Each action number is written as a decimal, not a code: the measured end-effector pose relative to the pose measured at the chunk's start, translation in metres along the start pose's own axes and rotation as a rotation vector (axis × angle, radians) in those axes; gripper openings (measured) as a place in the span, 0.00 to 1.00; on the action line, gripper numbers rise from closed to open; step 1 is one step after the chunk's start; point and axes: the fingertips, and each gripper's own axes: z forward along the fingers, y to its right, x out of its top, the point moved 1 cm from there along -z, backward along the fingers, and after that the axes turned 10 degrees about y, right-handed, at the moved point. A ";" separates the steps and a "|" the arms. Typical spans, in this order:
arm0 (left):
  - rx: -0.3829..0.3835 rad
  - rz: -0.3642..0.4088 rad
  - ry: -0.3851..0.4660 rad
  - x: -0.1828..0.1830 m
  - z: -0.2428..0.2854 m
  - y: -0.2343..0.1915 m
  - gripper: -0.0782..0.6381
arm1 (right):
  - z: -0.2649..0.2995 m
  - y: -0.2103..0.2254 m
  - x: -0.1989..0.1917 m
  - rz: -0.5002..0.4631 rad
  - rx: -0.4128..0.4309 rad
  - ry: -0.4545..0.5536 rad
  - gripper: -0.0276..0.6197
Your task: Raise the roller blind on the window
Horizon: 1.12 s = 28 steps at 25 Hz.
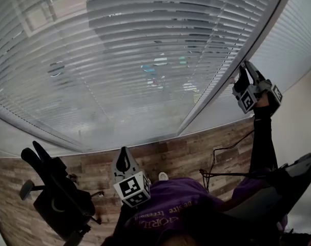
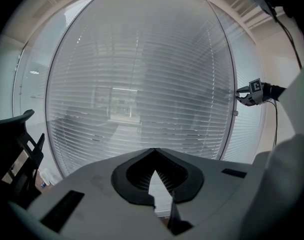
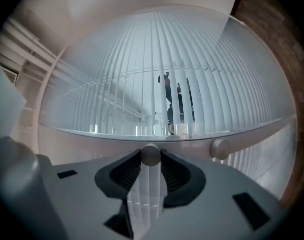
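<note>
White slats of the blind [image 1: 145,60] cover the window across the upper frame of the head view, fully lowered. A round knob [image 3: 150,154] on the frame post [image 1: 223,86] lies dead ahead of the right gripper [image 1: 248,68], whose fingers pinch it from both sides. The knob's axis follows the gripper's own line, so a wrist roll likely comes next. The left gripper [image 1: 123,152], fingers pressed together and empty, hangs well apart at lower centre.

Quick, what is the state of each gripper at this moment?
Left gripper: jaws closed, holding nothing.
Right gripper: jaws closed on the small round white knob on the window frame.
</note>
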 end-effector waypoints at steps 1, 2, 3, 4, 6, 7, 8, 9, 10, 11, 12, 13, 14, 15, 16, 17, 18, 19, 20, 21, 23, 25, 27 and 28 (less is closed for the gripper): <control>0.001 -0.001 0.002 0.000 0.000 -0.001 0.11 | 0.000 0.000 -0.001 -0.003 0.007 -0.009 0.23; 0.001 0.000 0.005 0.001 0.000 -0.002 0.11 | 0.000 -0.001 -0.002 -0.012 0.013 -0.017 0.23; 0.000 0.000 0.008 0.002 0.000 -0.002 0.11 | 0.001 -0.001 -0.004 -0.025 0.019 -0.025 0.23; -0.001 0.001 0.011 0.002 0.000 -0.002 0.11 | 0.001 -0.002 -0.004 -0.040 0.024 -0.032 0.23; -0.003 0.003 0.011 0.003 0.001 0.000 0.11 | 0.000 -0.001 -0.003 -0.094 0.027 -0.048 0.23; -0.003 0.004 0.010 0.002 0.001 0.000 0.11 | 0.000 -0.001 -0.002 -0.142 0.026 -0.056 0.23; -0.002 0.005 0.008 0.001 0.001 0.001 0.11 | 0.000 0.000 0.000 -0.208 0.024 -0.065 0.24; -0.001 0.005 0.007 0.001 0.002 0.001 0.11 | 0.000 -0.001 0.001 -0.293 0.022 -0.072 0.24; 0.001 0.005 0.007 0.001 0.002 0.000 0.11 | 0.000 -0.003 0.001 -0.393 0.020 -0.079 0.24; 0.002 0.004 0.008 0.001 0.002 -0.001 0.11 | 0.000 -0.005 0.001 -0.498 0.017 -0.087 0.27; 0.004 0.004 0.009 0.001 0.002 -0.001 0.11 | -0.001 -0.006 0.002 -0.600 0.016 -0.096 0.28; 0.004 0.003 0.008 0.001 0.001 -0.002 0.11 | -0.002 -0.007 0.003 -0.697 0.017 -0.104 0.29; 0.004 0.004 0.006 0.001 0.001 -0.002 0.11 | -0.003 -0.008 0.003 -0.796 0.021 -0.110 0.31; 0.005 0.004 0.005 0.001 0.002 -0.002 0.11 | -0.004 -0.010 0.004 -0.910 0.030 -0.114 0.33; 0.005 0.005 0.004 0.001 0.003 -0.002 0.11 | -0.003 -0.013 0.003 -1.048 0.040 -0.118 0.33; 0.005 0.005 0.004 0.001 0.003 -0.001 0.11 | -0.003 -0.016 0.002 -1.217 0.049 -0.124 0.33; 0.004 0.005 0.004 0.001 0.004 0.000 0.11 | -0.002 -0.017 0.001 -1.409 0.057 -0.134 0.33; 0.002 0.006 0.005 0.001 0.005 0.000 0.11 | -0.002 -0.016 -0.001 -1.607 0.062 -0.147 0.33; 0.001 0.008 0.005 0.001 0.005 0.001 0.11 | -0.003 -0.016 -0.004 -1.790 0.066 -0.157 0.32; 0.002 0.009 0.006 0.001 0.005 0.001 0.11 | -0.004 -0.016 -0.008 -1.940 0.069 -0.156 0.32; 0.007 0.008 0.007 0.002 0.005 -0.001 0.11 | -0.009 -0.019 -0.017 -2.106 0.088 -0.120 0.32; 0.009 0.006 0.005 0.001 0.004 -0.002 0.11 | -0.018 -0.024 -0.030 -2.139 0.115 -0.065 0.32; 0.005 0.010 -0.002 -0.001 0.002 -0.003 0.11 | -0.033 -0.028 -0.049 -2.140 0.151 -0.016 0.32; 0.004 0.013 -0.003 -0.001 0.003 -0.004 0.11 | -0.040 -0.028 -0.061 -2.137 0.175 -0.004 0.32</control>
